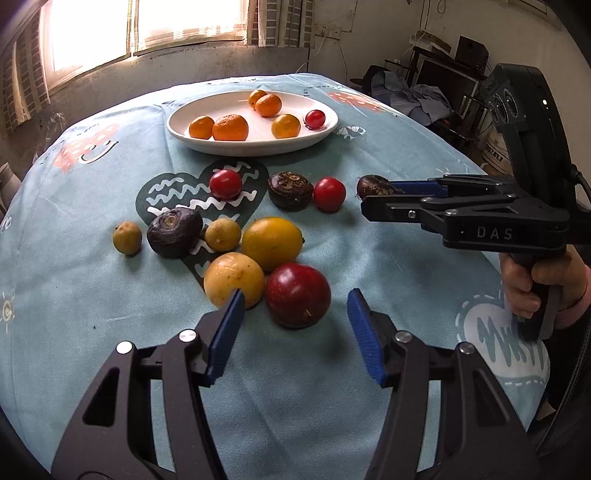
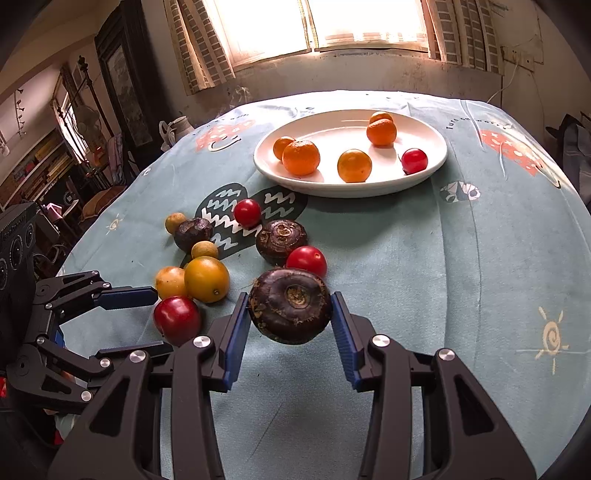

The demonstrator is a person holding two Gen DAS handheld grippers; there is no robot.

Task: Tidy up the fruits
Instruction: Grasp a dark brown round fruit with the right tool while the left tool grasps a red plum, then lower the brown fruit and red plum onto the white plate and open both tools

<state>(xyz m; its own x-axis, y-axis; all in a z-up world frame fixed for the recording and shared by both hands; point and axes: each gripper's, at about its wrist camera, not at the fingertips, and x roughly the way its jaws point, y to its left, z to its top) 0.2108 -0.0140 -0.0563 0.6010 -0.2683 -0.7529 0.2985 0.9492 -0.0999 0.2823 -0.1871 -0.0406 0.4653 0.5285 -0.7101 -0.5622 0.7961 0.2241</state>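
Daylight from a curtained window [image 2: 332, 26] falls on a table covered with a pale blue printed cloth [image 2: 424, 277]. At the far side of the cloth sits a white oval plate [image 2: 436, 162]; it holds five oranges [image 2: 301, 157] and one cherry tomato [image 2: 414, 161].

Loose fruit lies on the cloth in front of the plate:
- two dark water chestnuts [image 1: 290, 191], one beside a small yellow-green fruit [image 1: 127, 237];
- two loose cherry tomatoes [image 1: 225, 184], apart from each other;
- two yellow citrus fruits [image 1: 272, 243] touching each other;
- a red plum-like fruit [image 1: 297, 294] against the nearer yellow one.

Right gripper [image 2: 289, 314]: its blue pads are pressed against both sides of a third water chestnut [image 2: 290, 311]. In the right wrist view it appears lifted just clear of the cloth, though this cannot be confirmed. It sits near the right-hand cherry tomato.

Left gripper [image 1: 295, 314]: fingers spread wide, holding nothing. The red plum-like fruit lies between and just ahead of its fingertips, not touching either pad.
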